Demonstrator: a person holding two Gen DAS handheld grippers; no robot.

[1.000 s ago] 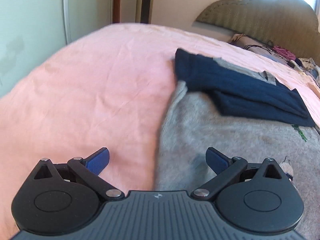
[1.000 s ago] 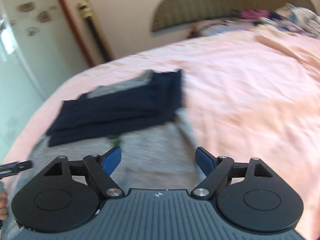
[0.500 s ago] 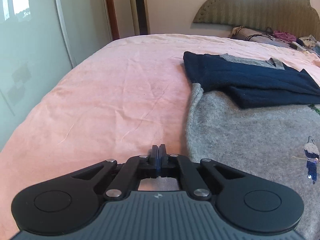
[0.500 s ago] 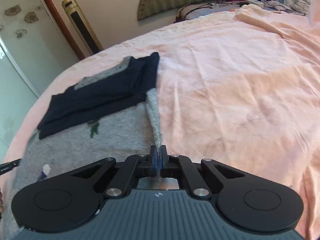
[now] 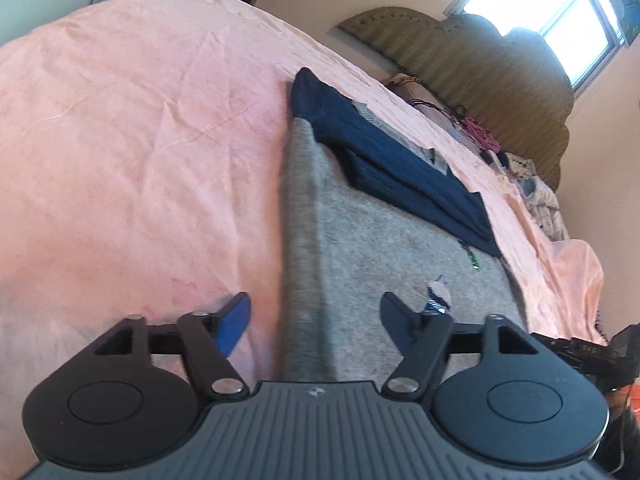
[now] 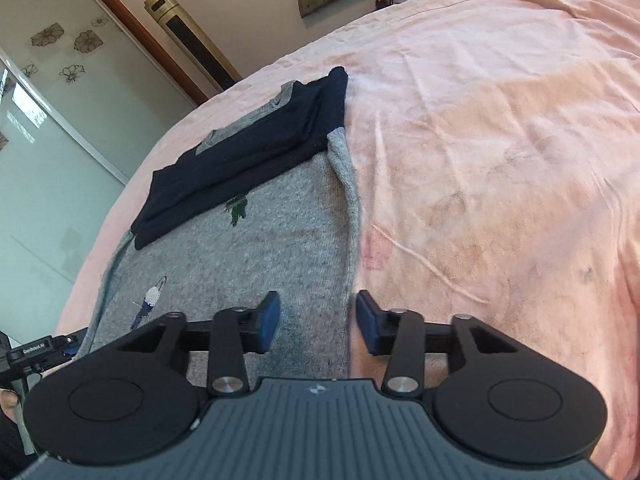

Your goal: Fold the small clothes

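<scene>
Left gripper (image 5: pixel 316 320): jaws spread wide, holding nothing. Blue-padded fingers (image 5: pixel 234 326) straddle the left side edge of the grey sweater (image 5: pixel 380 240); the left finger sits over bare pink bedsheet (image 5: pixel 140 140), the right one over the knit. That edge looks slightly raised and is blurred, so whether it touches the pads cannot be told.

Grey sweater: small knitted garment, heathered grey, spread on the pink bedsheet with its hem end toward the grippers. Navy sleeves (image 5: pixel 400 168) are folded across the upper chest in a stacked band, and a strip of grey collar shows beyond them. Small motifs on the front: a green sprig just below the navy band, and a white-and-blue bird-like figure (image 5: pixel 438 296) nearer the hem. The body is mostly flat.

Right gripper (image 6: pixel 316 322): jaws also parted, holding nothing. Its fingers (image 6: pixel 268 322) bracket the sweater's (image 6: pixel 260 260) right side edge, which runs as a slightly rolled ridge from the navy sleeves (image 6: pixel 248 152) toward the gripper. Left finger over the knit, right finger over the bedsheet (image 6: pixel 500 140).

Far right of the sheet: creased, with faint smudges. A headboard (image 5: pixel 480 60) stands at the far end, with a clutter of loose items in front of it.
</scene>
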